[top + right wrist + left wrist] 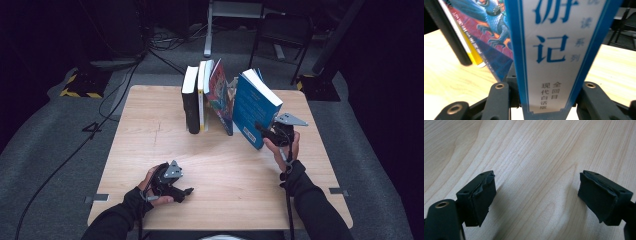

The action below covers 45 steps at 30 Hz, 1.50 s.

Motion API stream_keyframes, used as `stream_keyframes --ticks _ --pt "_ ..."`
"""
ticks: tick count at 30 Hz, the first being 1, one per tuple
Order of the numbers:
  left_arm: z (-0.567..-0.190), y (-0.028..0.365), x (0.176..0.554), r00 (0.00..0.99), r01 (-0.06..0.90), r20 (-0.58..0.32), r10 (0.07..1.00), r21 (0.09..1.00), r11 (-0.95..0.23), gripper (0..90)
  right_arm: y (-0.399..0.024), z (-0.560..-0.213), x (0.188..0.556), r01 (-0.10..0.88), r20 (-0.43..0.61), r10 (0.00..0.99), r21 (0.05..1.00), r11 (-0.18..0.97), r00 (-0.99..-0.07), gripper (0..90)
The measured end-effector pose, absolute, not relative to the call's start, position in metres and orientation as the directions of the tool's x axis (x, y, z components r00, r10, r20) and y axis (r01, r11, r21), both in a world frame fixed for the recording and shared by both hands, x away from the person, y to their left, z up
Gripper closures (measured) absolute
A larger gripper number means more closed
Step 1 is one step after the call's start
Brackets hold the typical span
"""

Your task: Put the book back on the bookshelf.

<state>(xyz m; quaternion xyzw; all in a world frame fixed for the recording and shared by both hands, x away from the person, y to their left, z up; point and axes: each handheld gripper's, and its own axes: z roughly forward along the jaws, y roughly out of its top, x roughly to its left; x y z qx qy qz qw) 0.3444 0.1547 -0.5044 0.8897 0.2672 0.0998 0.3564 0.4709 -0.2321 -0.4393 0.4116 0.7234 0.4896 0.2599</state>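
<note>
A person seated at the near edge of a wooden table [150, 150] works 2 hand-held grippers. The right gripper [267, 131], toward the table's right edge, is clamped on the spine of a blue book [254, 107], which tilts left with its top leaning toward the other books and its lower corner at the tabletop. In the right gripper view the blue-and-white spine [554, 55] with its printed characters runs up between the 2 black jaws, one on each side and both tight against it.

The left gripper [186, 191] rests near the table's near-left corner, well apart from the books, its jaws spread wide with nothing between them; the left gripper view shows its padded fingertips [482, 200] over bare wood grain.

Near the far edge, at about its middle, 3 more books stand in a row: a black book [190, 100] upright at the left, a yellow-spined book [202, 95] just beside it, and a colourful illustrated book [220, 95] leaning beside the blue one
</note>
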Motion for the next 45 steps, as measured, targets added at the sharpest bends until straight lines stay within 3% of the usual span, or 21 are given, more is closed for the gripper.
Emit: stream_keyframes --ticks 16,22,26,31,37,45 --pt "-0.504 0.153 0.345 0.841 0.399 -0.012 0.541 0.689 -0.605 14.7 -0.195 -0.440 0.483 0.328 0.008 0.941 0.938 0.110 -0.339 58.2" --pt "-0.504 0.153 0.345 0.841 0.399 -0.012 0.541 0.689 -0.605 14.7 -0.202 -0.438 0.481 0.332 0.013 0.922 0.935 0.126 -0.387 57.6" --pt "-0.504 0.153 0.345 0.841 0.399 -0.012 0.541 0.689 -0.605 14.7 -0.213 -0.440 0.473 0.343 0.004 0.901 0.925 0.161 -0.434 49.6" --pt "-0.504 0.153 0.345 0.841 0.399 -0.012 0.541 0.688 -0.605 14.7 -0.229 -0.446 0.463 0.347 0.007 0.874 0.919 0.185 -0.485 47.3" --pt "-0.504 0.153 0.345 0.841 0.399 -0.012 0.541 0.689 -0.605 14.7 -0.235 -0.451 0.456 0.325 -0.015 0.843 0.919 0.223 -0.537 58.6" --pt "-0.504 0.153 0.345 0.841 0.400 -0.013 0.541 0.688 -0.605 14.7 -0.226 -0.458 0.460 0.322 -0.050 0.854 0.914 0.248 -0.517 60.5"
